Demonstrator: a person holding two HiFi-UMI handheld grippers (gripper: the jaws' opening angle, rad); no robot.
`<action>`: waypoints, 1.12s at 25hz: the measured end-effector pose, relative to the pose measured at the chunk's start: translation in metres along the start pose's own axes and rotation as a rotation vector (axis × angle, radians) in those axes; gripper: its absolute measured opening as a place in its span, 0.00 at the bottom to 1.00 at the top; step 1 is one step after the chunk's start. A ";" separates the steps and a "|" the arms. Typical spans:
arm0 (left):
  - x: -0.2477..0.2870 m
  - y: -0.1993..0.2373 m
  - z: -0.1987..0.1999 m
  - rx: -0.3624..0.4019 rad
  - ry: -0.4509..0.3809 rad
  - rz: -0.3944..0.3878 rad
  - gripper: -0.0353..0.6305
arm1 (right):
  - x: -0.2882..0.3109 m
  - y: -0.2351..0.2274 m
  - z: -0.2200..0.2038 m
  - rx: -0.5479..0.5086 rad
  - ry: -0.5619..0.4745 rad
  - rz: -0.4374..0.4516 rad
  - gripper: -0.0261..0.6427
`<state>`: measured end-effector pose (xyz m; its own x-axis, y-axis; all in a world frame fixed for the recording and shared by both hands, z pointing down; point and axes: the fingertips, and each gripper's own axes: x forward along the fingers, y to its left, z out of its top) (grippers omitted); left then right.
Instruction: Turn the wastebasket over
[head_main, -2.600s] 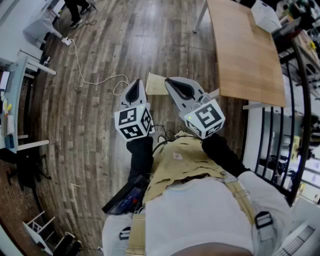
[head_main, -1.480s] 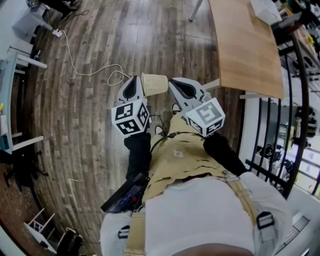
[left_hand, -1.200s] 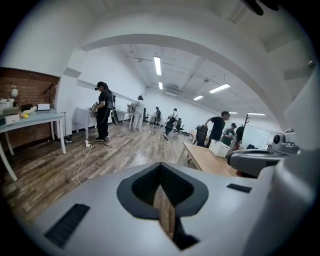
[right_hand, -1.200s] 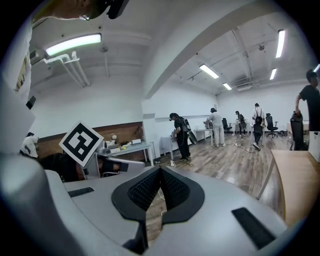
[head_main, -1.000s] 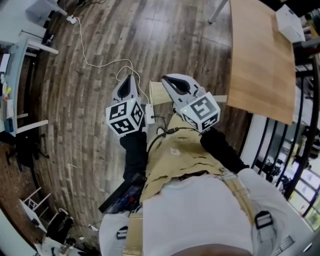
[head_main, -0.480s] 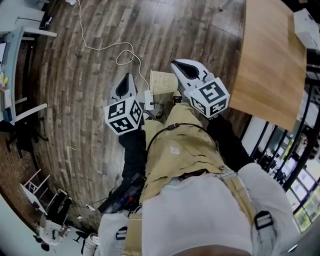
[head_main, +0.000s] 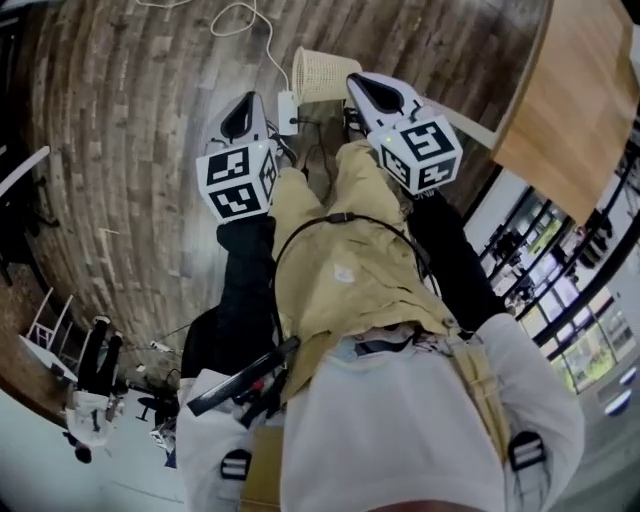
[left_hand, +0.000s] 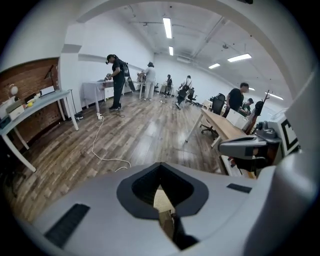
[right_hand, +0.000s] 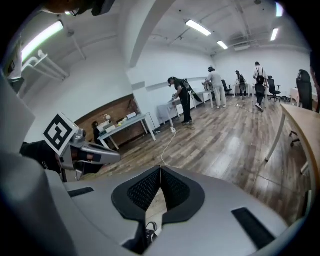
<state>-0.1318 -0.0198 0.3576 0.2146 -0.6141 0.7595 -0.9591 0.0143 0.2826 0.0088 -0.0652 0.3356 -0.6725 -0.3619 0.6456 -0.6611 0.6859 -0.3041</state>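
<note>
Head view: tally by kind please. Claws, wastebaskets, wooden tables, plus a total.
Claws: 2 (left claw, right claw)
Wastebasket: 1
Wooden table: 1
Total: 4

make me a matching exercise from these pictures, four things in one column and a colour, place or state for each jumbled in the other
Things
1. wastebasket
2. cable
3. table
4. right gripper

Descriptions
A. jaws together
B. pale wood top, at the head view's right edge
C. cream, mesh sides
D. white, thin, lying in loops

Pairs: 1-C, 2-D, 3-B, 4-A
</note>
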 end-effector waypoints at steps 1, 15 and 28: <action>0.008 0.010 -0.019 0.012 0.015 0.007 0.06 | 0.015 -0.001 -0.025 0.002 0.027 0.001 0.07; 0.140 0.039 -0.271 -0.007 0.178 0.003 0.06 | 0.167 -0.040 -0.322 -0.049 0.374 0.100 0.07; 0.220 0.034 -0.347 0.104 0.278 -0.089 0.06 | 0.295 -0.101 -0.446 -0.086 0.577 0.104 0.08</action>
<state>-0.0531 0.1189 0.7377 0.3274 -0.3693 0.8697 -0.9448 -0.1200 0.3047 0.0263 0.0406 0.8692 -0.4265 0.0957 0.8994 -0.5558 0.7567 -0.3441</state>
